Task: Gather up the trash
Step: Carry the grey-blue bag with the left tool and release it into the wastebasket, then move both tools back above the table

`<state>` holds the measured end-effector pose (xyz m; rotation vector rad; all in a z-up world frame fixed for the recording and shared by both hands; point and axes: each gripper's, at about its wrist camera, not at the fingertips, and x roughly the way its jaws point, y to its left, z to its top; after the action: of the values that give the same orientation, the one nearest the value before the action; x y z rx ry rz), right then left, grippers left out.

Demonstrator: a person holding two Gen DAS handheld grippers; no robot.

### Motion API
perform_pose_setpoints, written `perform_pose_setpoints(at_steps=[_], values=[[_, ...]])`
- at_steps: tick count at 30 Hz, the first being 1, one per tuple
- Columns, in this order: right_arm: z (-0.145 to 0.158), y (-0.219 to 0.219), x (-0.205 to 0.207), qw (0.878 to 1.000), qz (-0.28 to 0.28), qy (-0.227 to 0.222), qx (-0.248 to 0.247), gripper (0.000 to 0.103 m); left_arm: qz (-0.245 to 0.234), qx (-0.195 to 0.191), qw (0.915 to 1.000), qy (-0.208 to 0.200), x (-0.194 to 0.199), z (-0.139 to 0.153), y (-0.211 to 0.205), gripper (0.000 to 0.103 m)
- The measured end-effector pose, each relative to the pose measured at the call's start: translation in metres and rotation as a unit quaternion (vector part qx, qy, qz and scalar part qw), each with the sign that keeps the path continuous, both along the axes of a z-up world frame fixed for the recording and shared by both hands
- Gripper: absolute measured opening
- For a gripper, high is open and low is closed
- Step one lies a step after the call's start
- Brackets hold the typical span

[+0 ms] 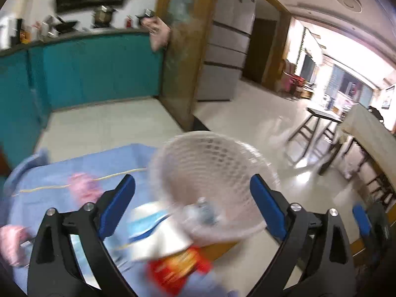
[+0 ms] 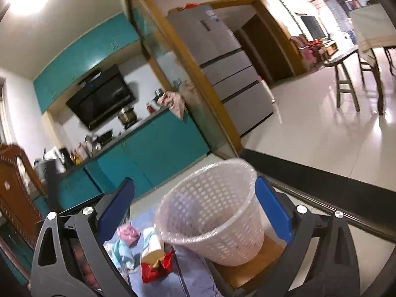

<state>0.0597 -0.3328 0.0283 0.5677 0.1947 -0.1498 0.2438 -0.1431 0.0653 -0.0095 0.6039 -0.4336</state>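
Observation:
A white mesh basket lined with a clear bag stands at the edge of a table under a blue cloth. A clear crumpled bottle lies inside it, blurred. My left gripper hangs open over the basket's near rim with nothing between its fingers. Beside the basket lie a white and blue carton, a red snack wrapper and pink wrappers. My right gripper is open and empty, with the basket ahead of it. The red wrapper and a pink wrapper lie to its left.
The basket rests on a wooden surface. Teal kitchen cabinets and a grey fridge stand behind, split by a wooden door frame. Wooden stools stand on the glossy floor at the right.

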Motion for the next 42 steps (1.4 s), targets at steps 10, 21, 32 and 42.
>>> perform_pose_setpoints(at_steps=[10, 21, 32, 42], values=[[0.007, 0.069, 0.011, 0.988, 0.111, 0.04, -0.096, 0.096, 0.171, -0.03, 0.9838, -0.045, -0.147, -0.016, 0.173, 0.1], [0.0, 0.129, -0.006, 0.97, 0.179, 0.069, -0.151, 0.096, 0.17, -0.017, 0.9853, -0.006, -0.164, -0.049, 0.191, 0.1], [0.0, 0.134, 0.0, 0.967, 0.188, 0.083, -0.153, 0.096, 0.147, 0.013, 0.989, 0.003, -0.163, -0.059, 0.175, 0.1], [0.001, 0.129, 0.0, 0.967, 0.19, 0.084, -0.145, 0.096, 0.144, 0.024, 0.9892, 0.008, -0.161, -0.062, 0.169, 0.1]])
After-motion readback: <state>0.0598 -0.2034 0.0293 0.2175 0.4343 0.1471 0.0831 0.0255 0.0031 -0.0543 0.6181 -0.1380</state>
